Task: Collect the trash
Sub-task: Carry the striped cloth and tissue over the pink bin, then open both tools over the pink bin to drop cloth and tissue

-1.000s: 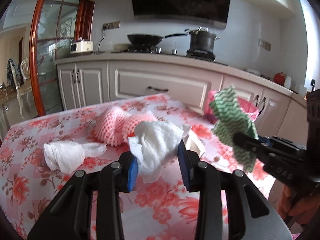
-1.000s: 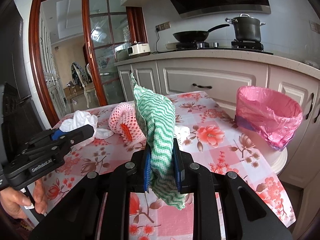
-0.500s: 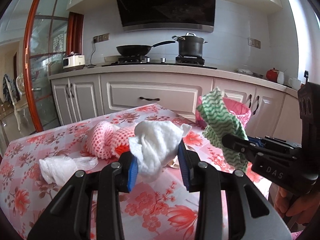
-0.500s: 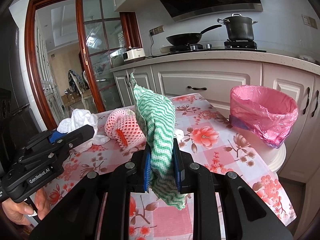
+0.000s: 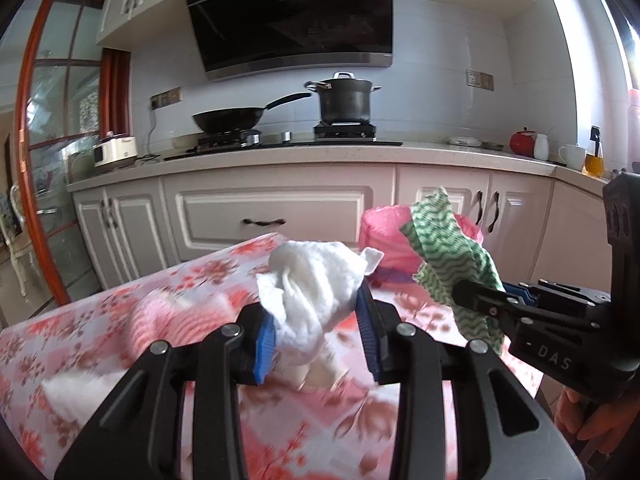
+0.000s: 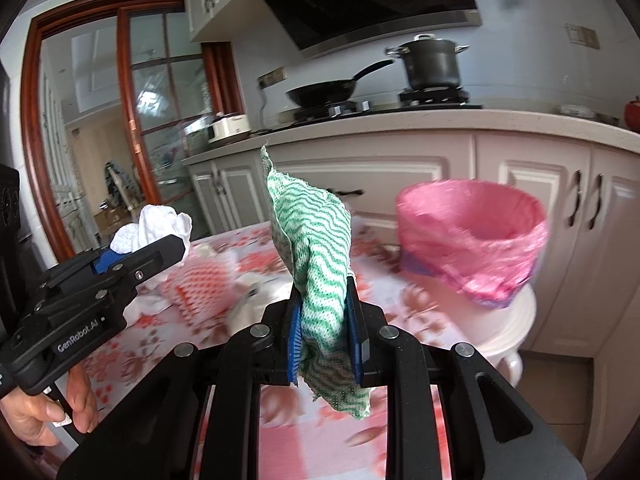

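Pink-lined bin [image 6: 476,236] looms nearer both loaded hand-held grippers.

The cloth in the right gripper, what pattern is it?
Green and white wavy stripes on the cloth, clearest in the right wrist view.

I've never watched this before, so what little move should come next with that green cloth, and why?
Probably carry the right gripper forward and rightward over the pink-lined bin, then open. It is shut on the green cloth, lifted off the table, and the bin's mouth stands open ahead.
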`<action>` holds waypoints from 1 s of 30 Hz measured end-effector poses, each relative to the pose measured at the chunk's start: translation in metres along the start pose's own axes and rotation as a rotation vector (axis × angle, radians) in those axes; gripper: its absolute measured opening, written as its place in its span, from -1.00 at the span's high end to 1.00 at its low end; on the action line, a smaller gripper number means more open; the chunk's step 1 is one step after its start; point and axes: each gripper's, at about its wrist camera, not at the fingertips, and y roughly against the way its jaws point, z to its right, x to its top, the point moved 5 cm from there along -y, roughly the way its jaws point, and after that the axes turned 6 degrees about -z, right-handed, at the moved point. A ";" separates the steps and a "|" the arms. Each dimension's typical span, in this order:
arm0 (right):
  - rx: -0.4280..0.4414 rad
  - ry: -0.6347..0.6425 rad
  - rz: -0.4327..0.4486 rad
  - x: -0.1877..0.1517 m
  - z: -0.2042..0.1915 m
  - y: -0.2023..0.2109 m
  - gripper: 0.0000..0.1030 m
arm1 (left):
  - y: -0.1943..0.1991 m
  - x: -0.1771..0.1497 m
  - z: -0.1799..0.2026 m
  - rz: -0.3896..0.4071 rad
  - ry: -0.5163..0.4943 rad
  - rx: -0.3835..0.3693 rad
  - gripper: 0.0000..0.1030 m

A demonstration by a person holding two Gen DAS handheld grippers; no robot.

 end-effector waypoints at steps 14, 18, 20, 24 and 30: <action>-0.178 -0.013 0.027 0.072 0.107 -0.016 0.60 | -0.104 0.081 0.060 0.002 -0.053 -0.142 0.31; -0.202 -0.030 0.041 0.092 0.134 -0.027 0.60 | -0.132 0.107 0.079 -0.001 -0.063 -0.182 0.31; -0.208 -0.042 0.046 0.100 0.146 -0.034 0.59 | -0.146 0.120 0.085 0.000 -0.043 -0.202 0.29; -0.188 -0.054 0.039 0.114 0.171 -0.052 0.59 | -0.177 0.142 0.096 -0.006 -0.027 -0.218 0.29; -0.187 -0.057 0.007 0.127 0.204 -0.084 0.58 | -0.232 0.162 0.105 -0.044 -0.009 -0.242 0.29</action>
